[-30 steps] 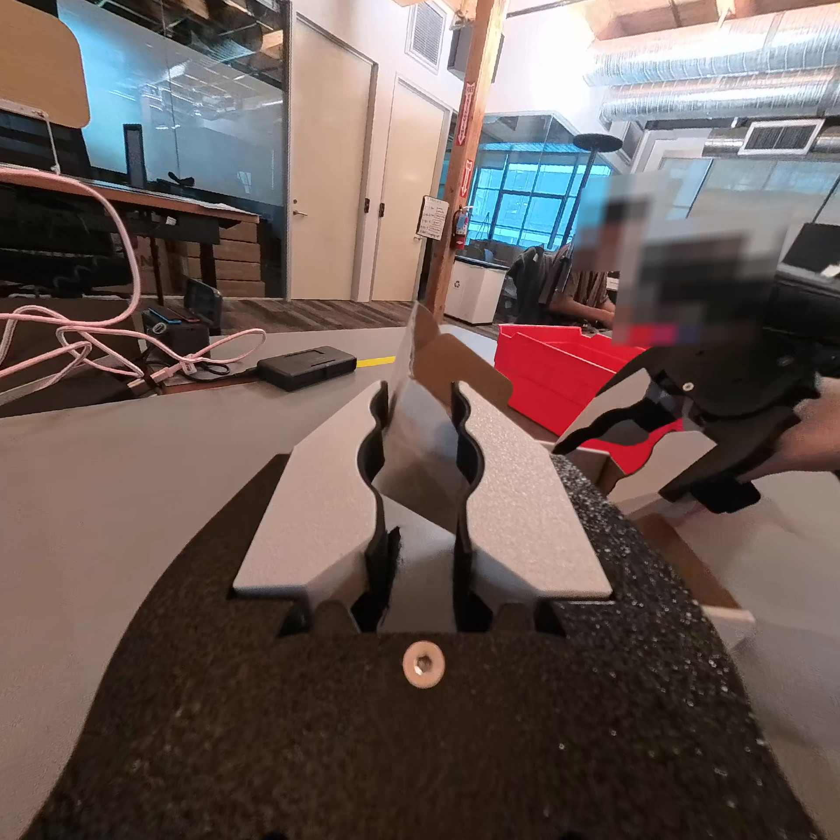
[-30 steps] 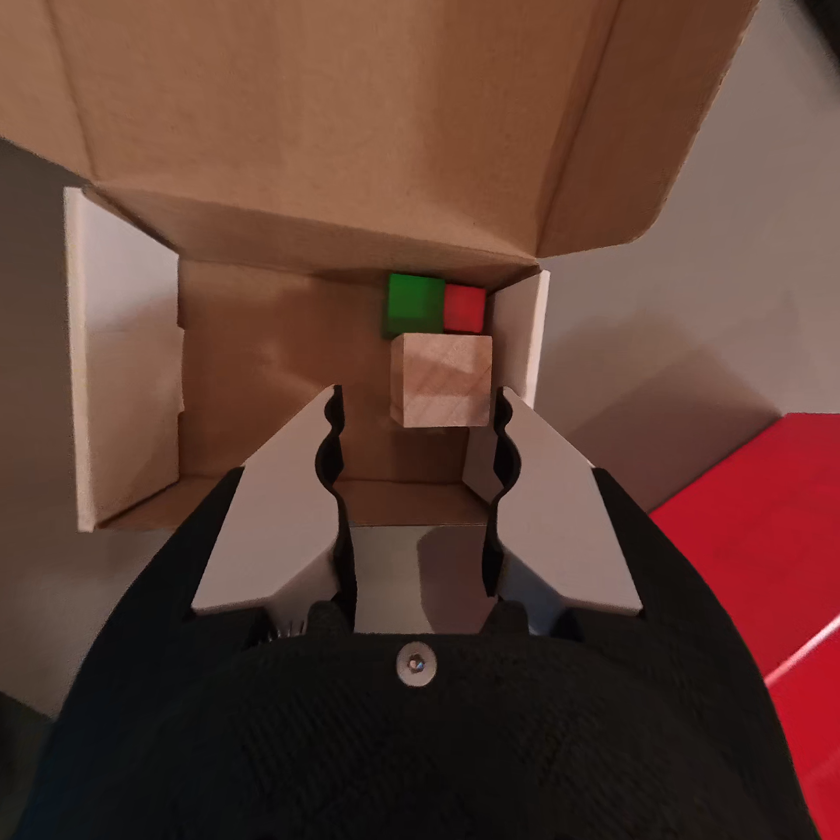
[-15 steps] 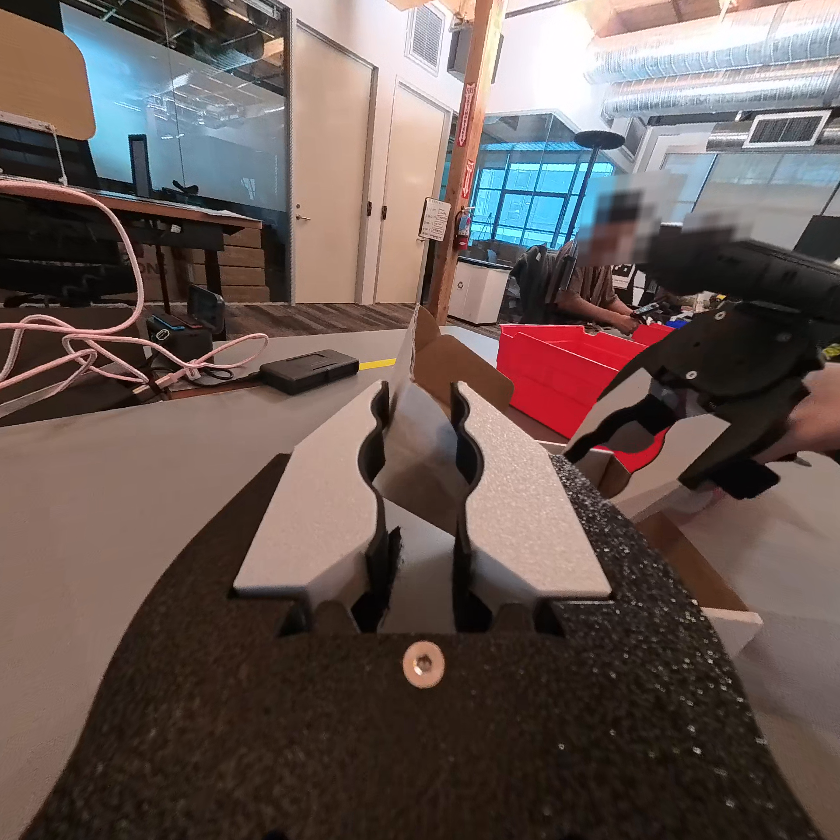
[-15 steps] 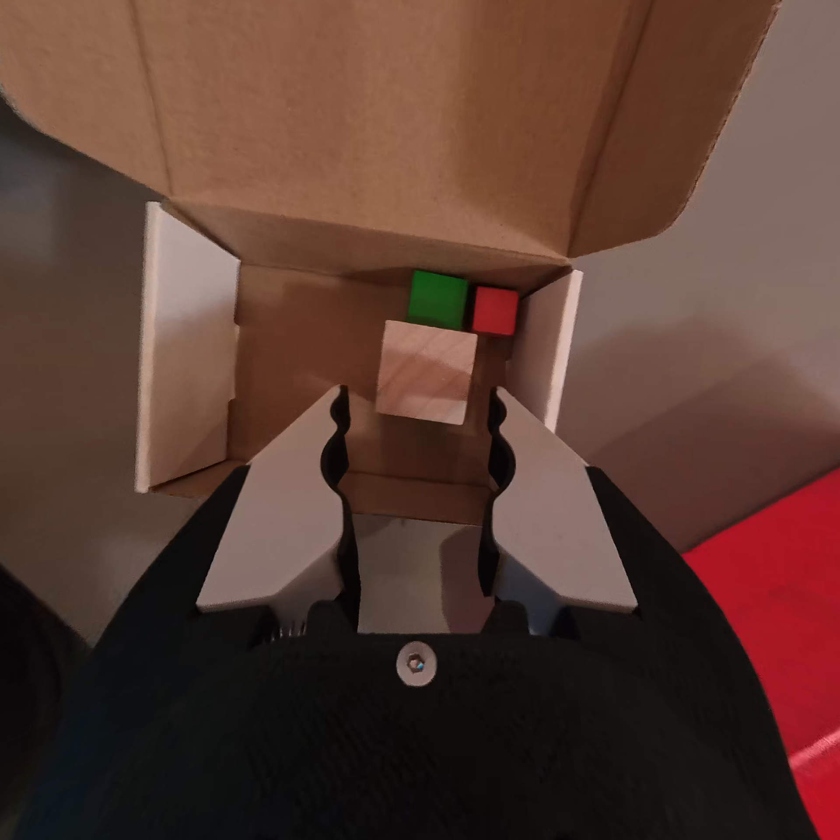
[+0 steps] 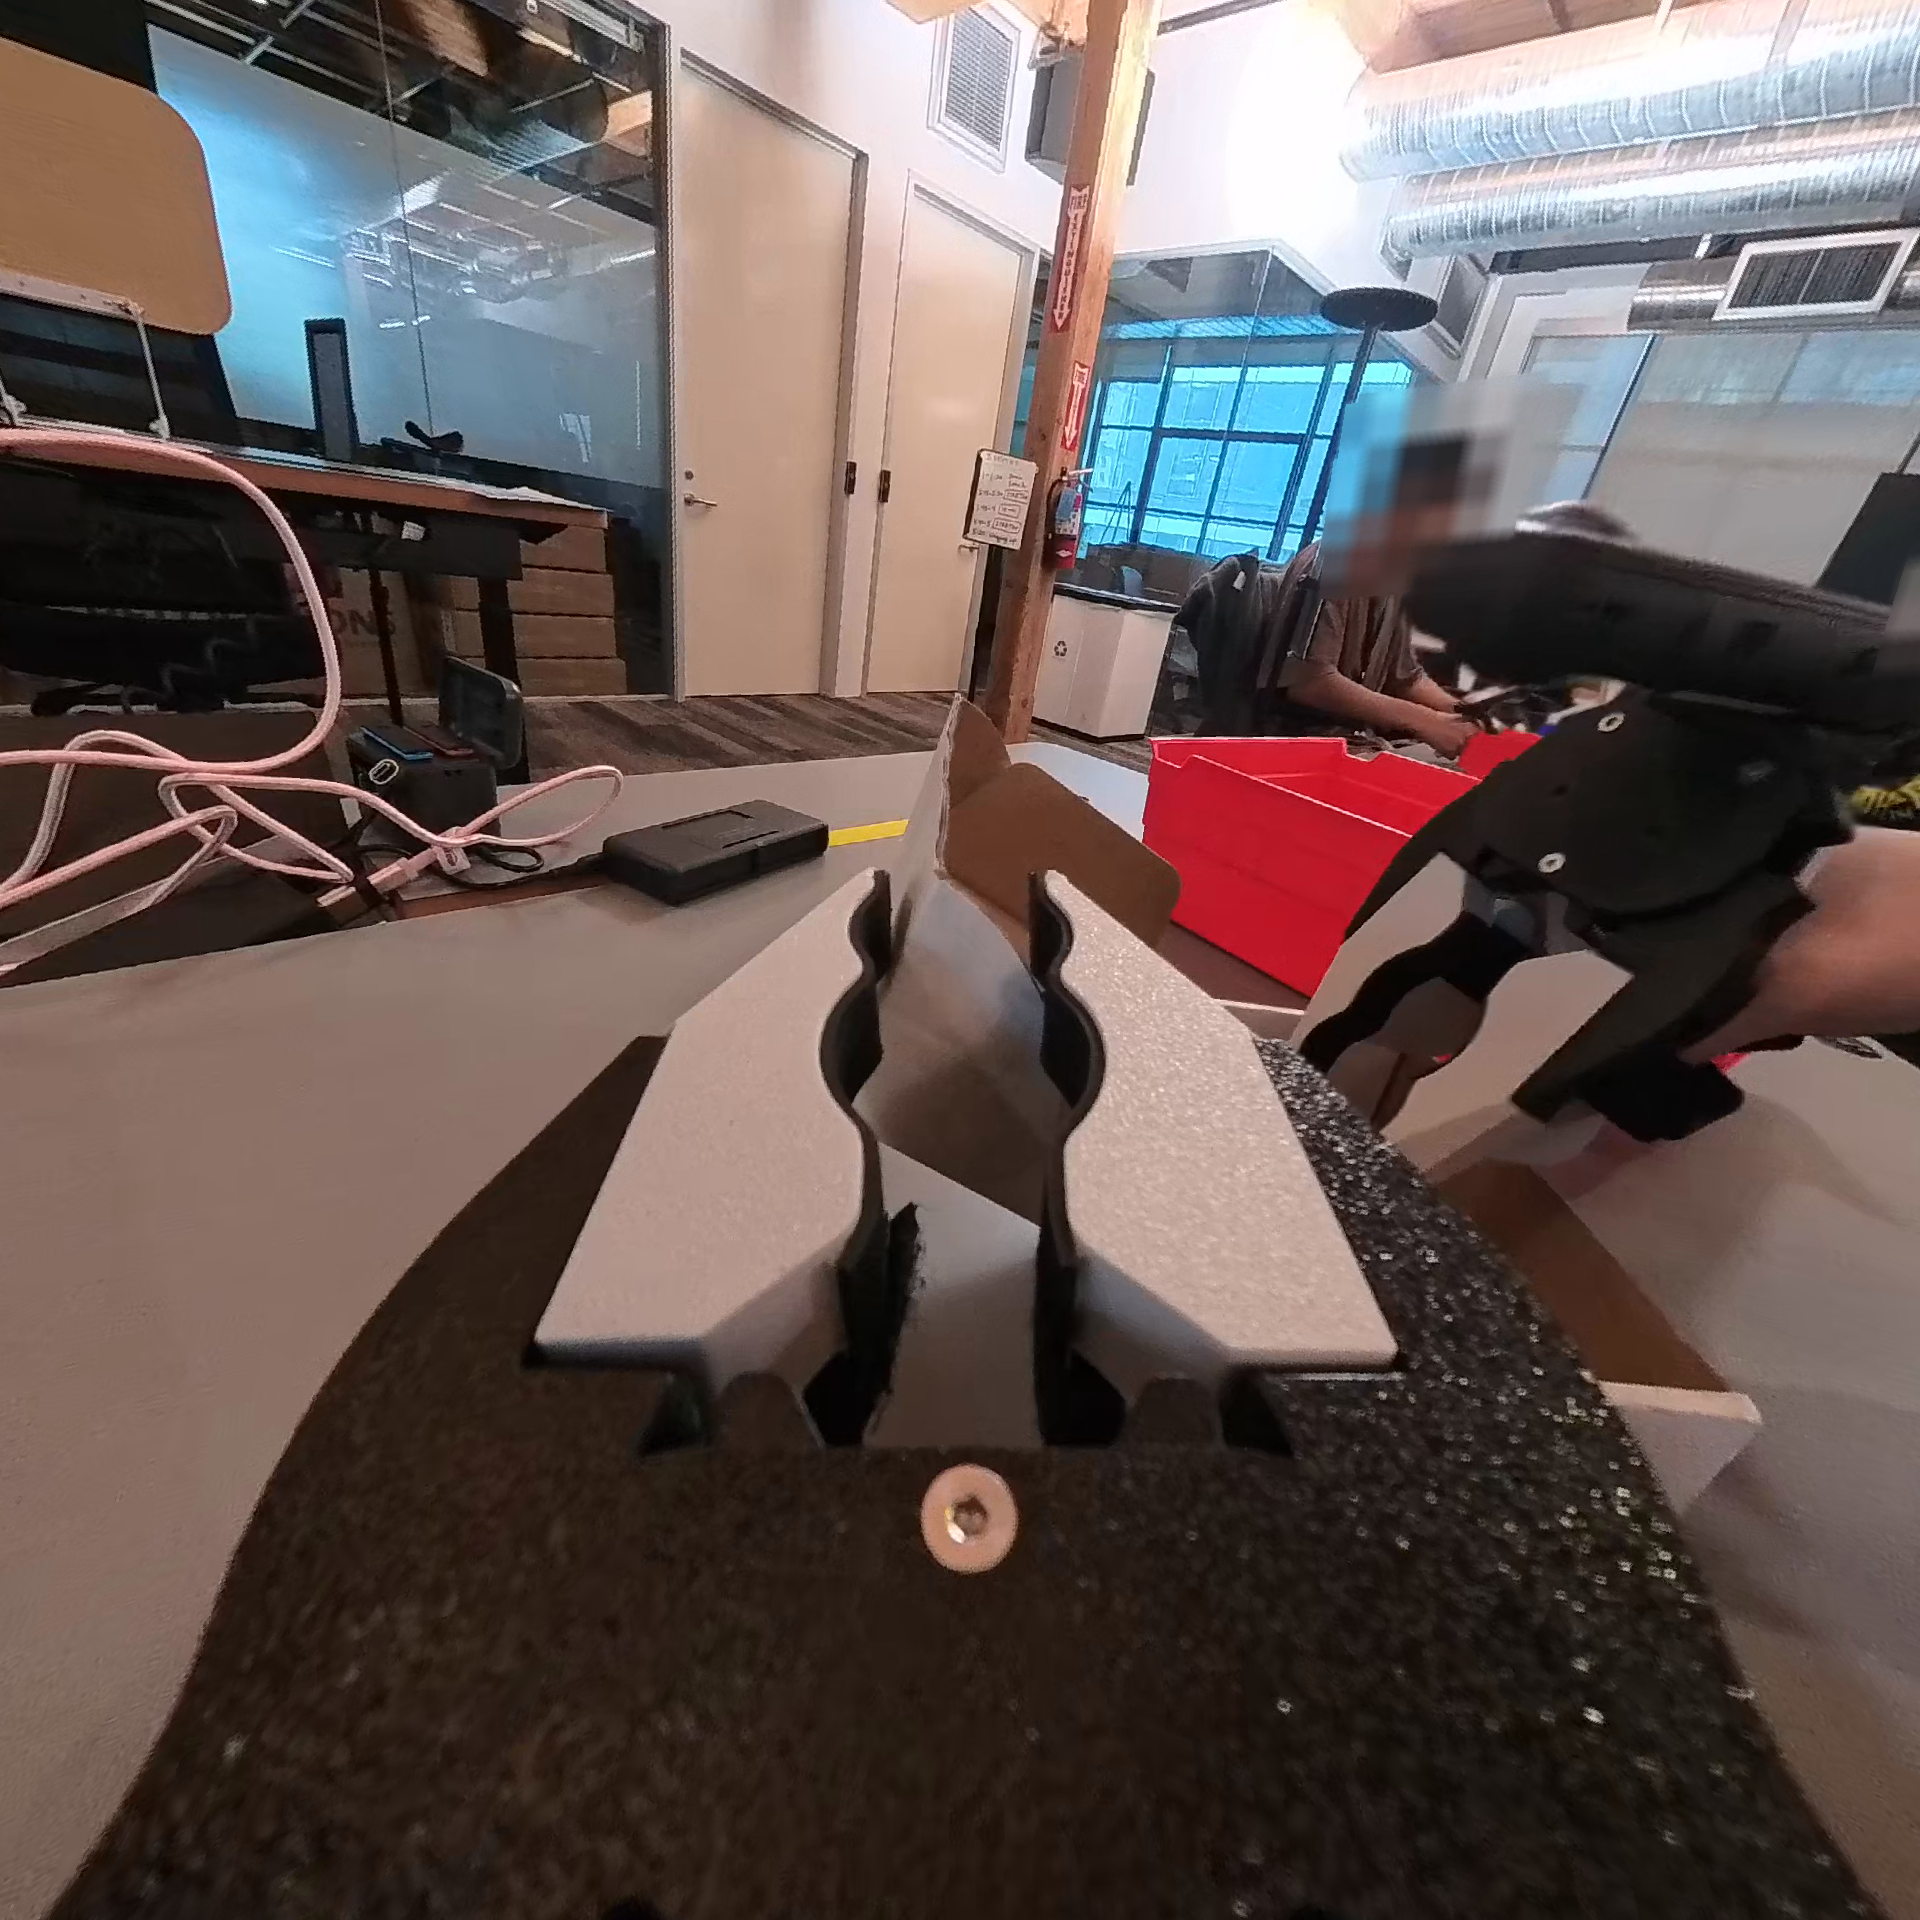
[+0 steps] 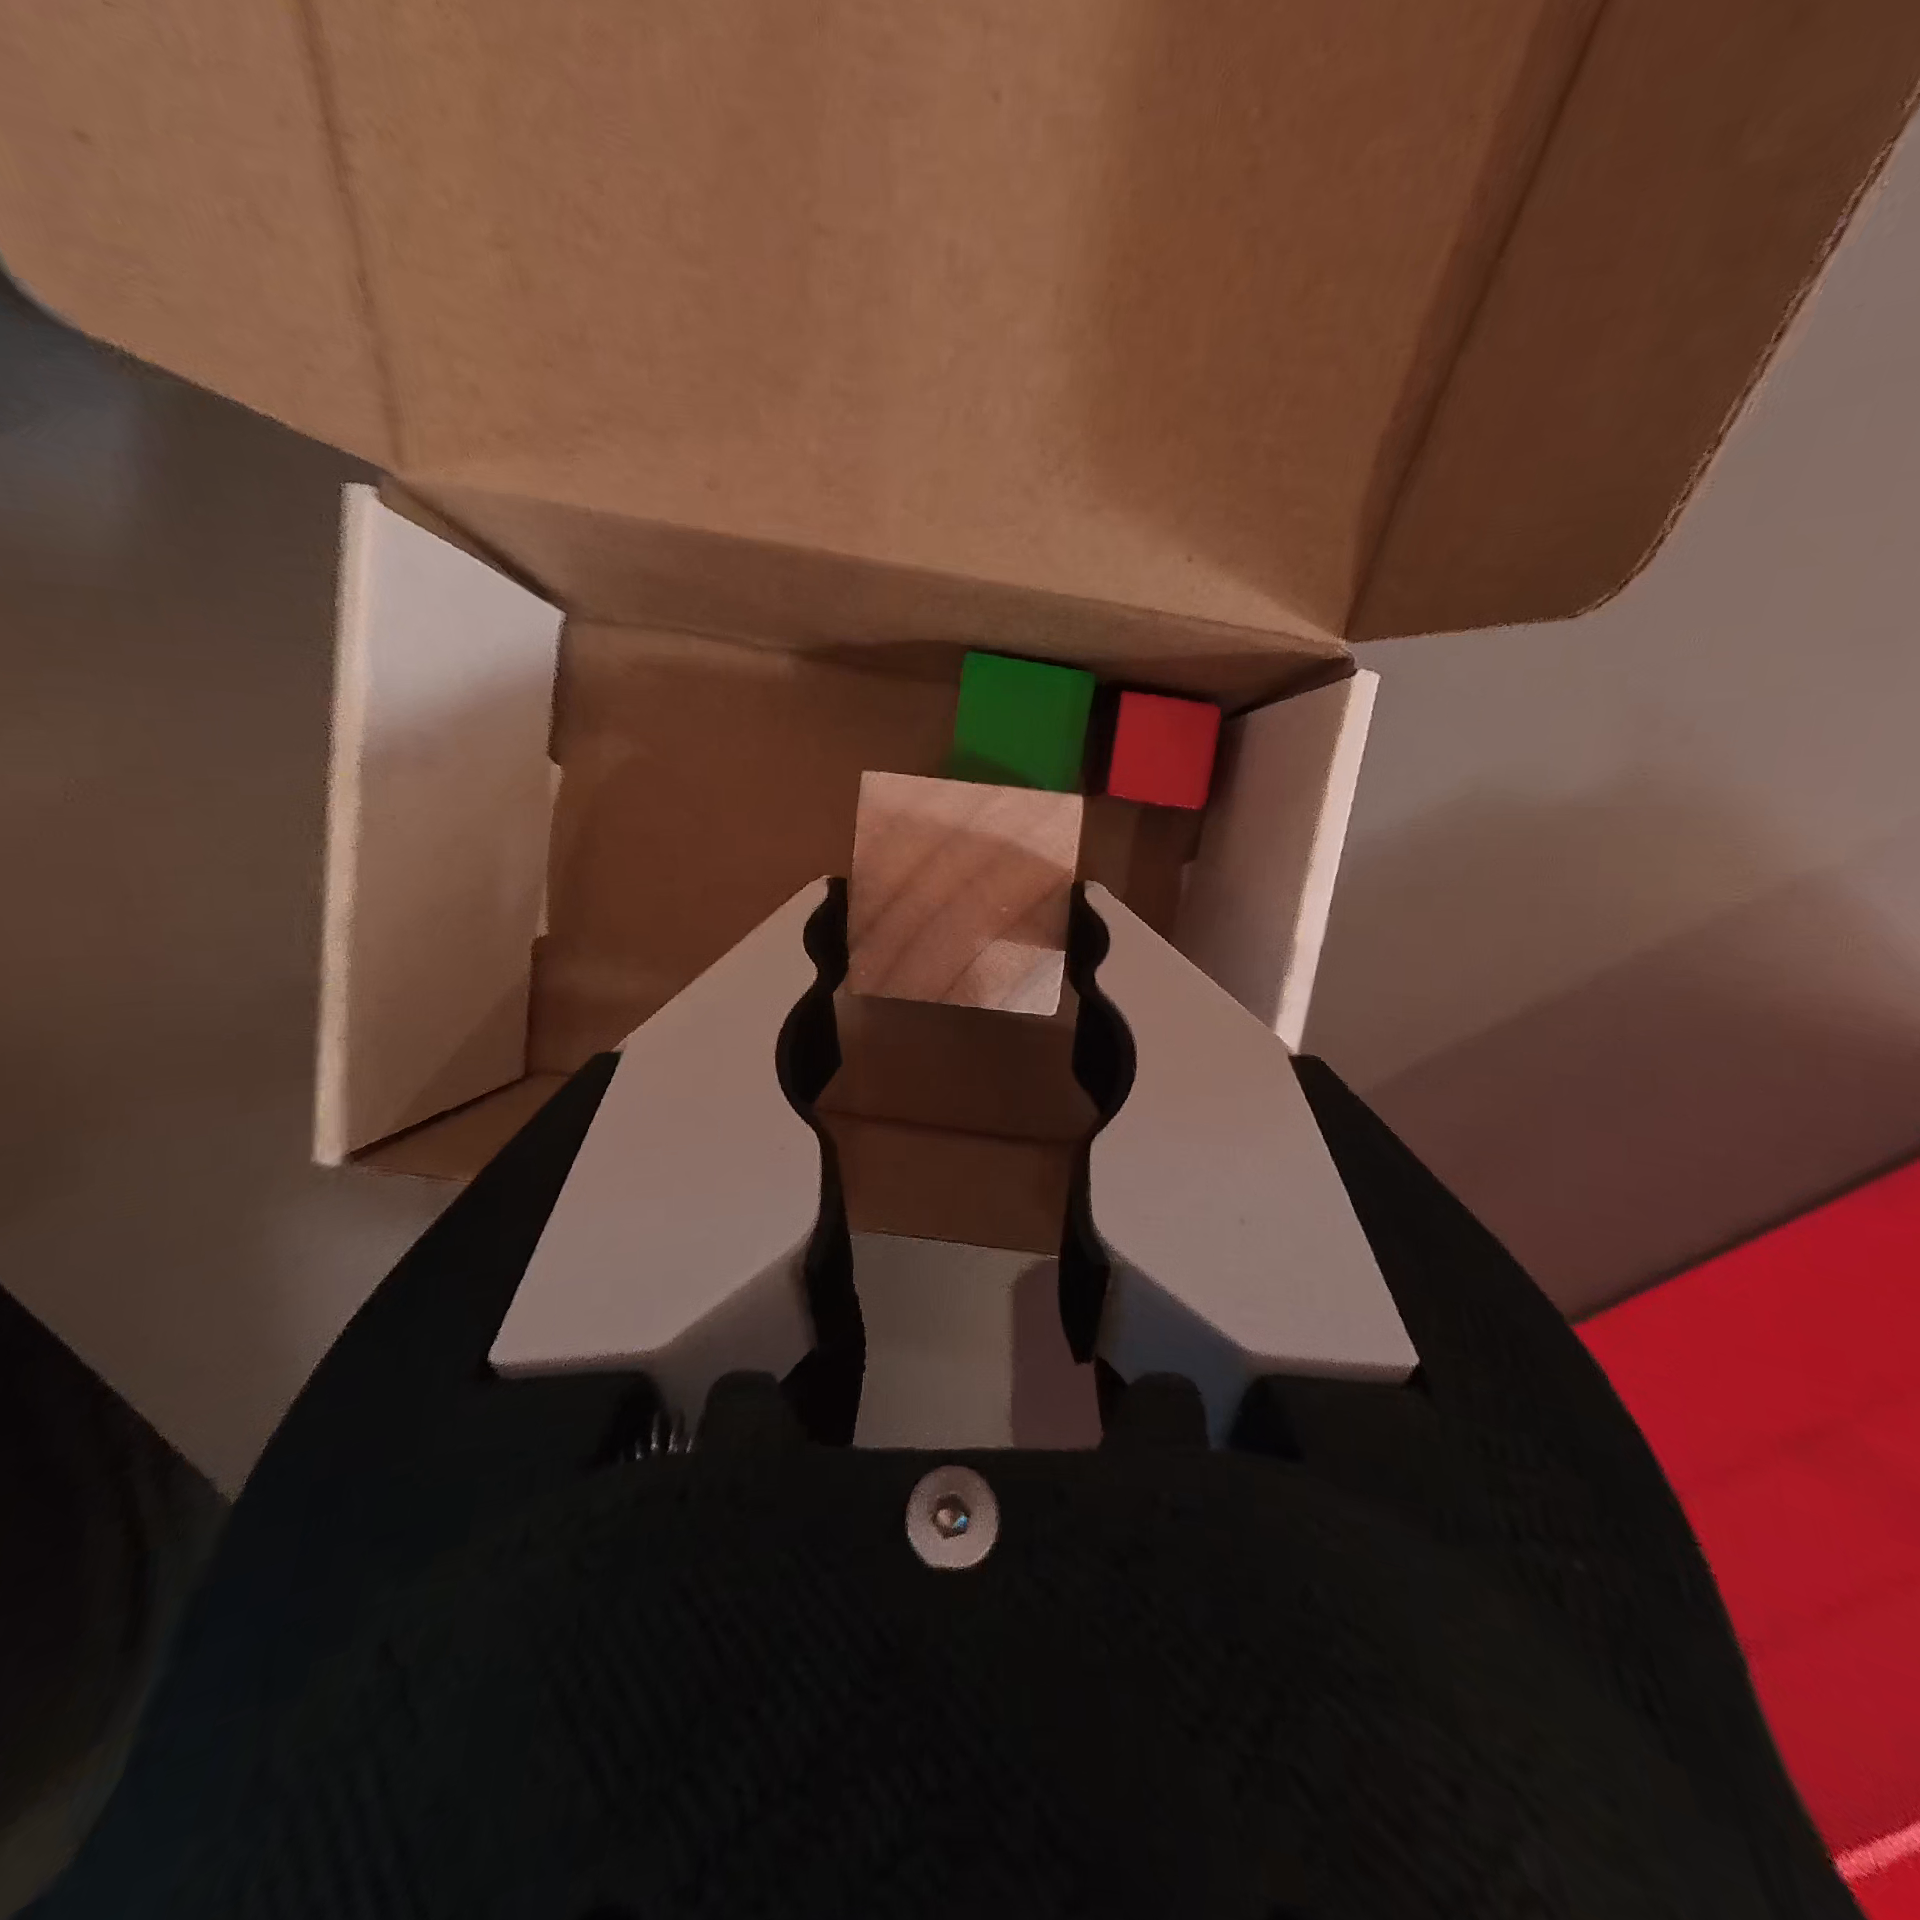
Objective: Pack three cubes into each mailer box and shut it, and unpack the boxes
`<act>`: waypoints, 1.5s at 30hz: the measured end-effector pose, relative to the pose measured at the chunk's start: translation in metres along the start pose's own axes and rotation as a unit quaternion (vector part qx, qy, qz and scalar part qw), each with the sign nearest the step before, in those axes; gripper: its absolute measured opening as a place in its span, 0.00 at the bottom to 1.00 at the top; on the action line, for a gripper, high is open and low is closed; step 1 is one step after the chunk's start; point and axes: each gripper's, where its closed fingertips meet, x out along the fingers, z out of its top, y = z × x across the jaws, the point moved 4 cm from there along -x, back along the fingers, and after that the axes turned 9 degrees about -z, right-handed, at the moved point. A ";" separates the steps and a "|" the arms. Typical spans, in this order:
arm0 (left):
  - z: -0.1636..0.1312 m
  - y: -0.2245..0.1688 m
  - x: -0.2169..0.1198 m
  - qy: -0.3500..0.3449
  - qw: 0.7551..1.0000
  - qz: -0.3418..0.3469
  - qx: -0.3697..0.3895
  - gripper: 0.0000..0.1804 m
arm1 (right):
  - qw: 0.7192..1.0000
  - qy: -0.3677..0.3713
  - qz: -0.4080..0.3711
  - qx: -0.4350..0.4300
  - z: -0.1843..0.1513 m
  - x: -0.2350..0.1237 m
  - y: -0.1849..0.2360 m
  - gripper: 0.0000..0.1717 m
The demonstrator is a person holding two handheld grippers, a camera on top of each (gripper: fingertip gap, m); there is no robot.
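An open mailer box (image 6: 436, 831) sits on the grey table with its brown lid (image 6: 883, 312) raised. Inside, a green cube (image 6: 1023, 727) and a red cube (image 6: 1162, 750) lie at the far right corner, with a wooden cube (image 6: 961, 904) in front of them. My right gripper (image 6: 961, 914) reaches into the box and both fingertips press on the wooden cube's sides. It also shows in the left wrist view (image 5: 1392, 1060), over the box. My left gripper (image 5: 961, 914) is open. The lid (image 5: 966, 997) stands slantwise between its fingers and is not clamped.
A red bin (image 5: 1278, 821) stands just beyond the box and shows at the lower right of the right wrist view (image 6: 1766, 1507). A black device (image 5: 717, 847) and pink cables (image 5: 260, 810) lie at the far left. A person (image 5: 1351, 655) sits behind the table. About 15 cm separates my left fingertips from my right.
My right gripper came lower into the box and centred on the wooden cube, and its fingers closed in until they met the cube's sides. My left gripper and the lid stayed put.
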 end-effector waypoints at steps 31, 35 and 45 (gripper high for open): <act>0.000 0.004 0.001 0.004 1.000 0.016 0.008 0.13 | 0.884 0.096 -0.259 0.376 -0.243 -0.108 -0.148 0.24; 0.000 0.004 0.001 0.004 1.000 0.016 0.010 0.13 | 0.885 0.112 -0.235 0.386 -0.247 -0.096 -0.144 0.24; -0.001 0.005 0.001 0.012 0.999 0.025 0.017 0.13 | 0.868 0.090 -0.300 0.384 -0.240 -0.114 -0.144 0.49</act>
